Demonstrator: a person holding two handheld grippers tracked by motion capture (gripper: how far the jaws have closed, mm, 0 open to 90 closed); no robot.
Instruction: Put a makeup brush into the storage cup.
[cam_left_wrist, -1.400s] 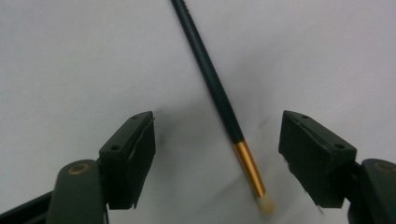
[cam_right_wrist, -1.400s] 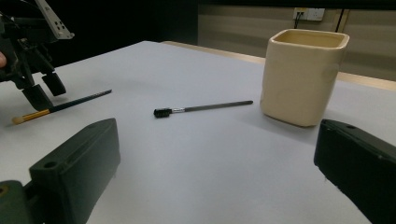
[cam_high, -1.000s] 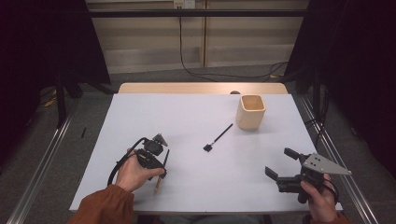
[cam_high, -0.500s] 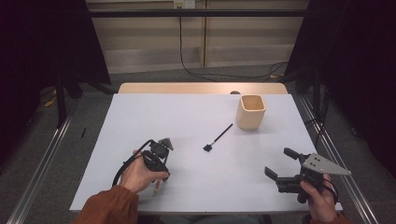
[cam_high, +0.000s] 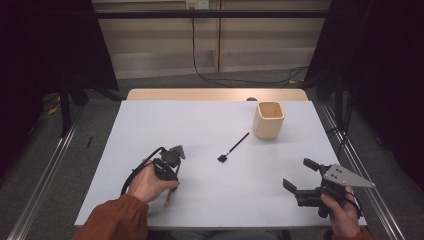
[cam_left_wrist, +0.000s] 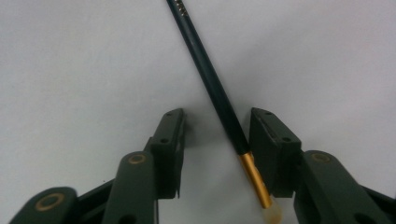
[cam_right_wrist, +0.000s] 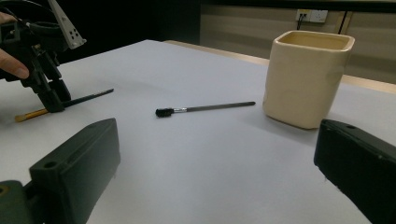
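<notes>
A dim room with dark curtains at the sides and pale wall panels at the back frames a white table, lit evenly from above. Near its front left part lies a thin dark-handled brush with a gold ferrule and a pale tip, flat on the surface. The left gripper stands over it, pointing straight down, and the brush runs between the two black jaws, much closer to one pad than to the other; a gap shows on the far side, and I can't make out whether the near pad touches the handle. The jaws have just been closing with the brush between them, but they stand apart and don't clamp it. Small pale marks sit high on the handle, too blurred to read. In the left gripper view the handle's long axis runs on a slant, pale tip down by the jaw roots and the dark end leading up and away. Further out, near the table's middle, lies a second brush with a black head, angled toward a cream square cup that stands upright at the back right. The right gripper rests at the front right, jaws wide apart on nothing.
</notes>
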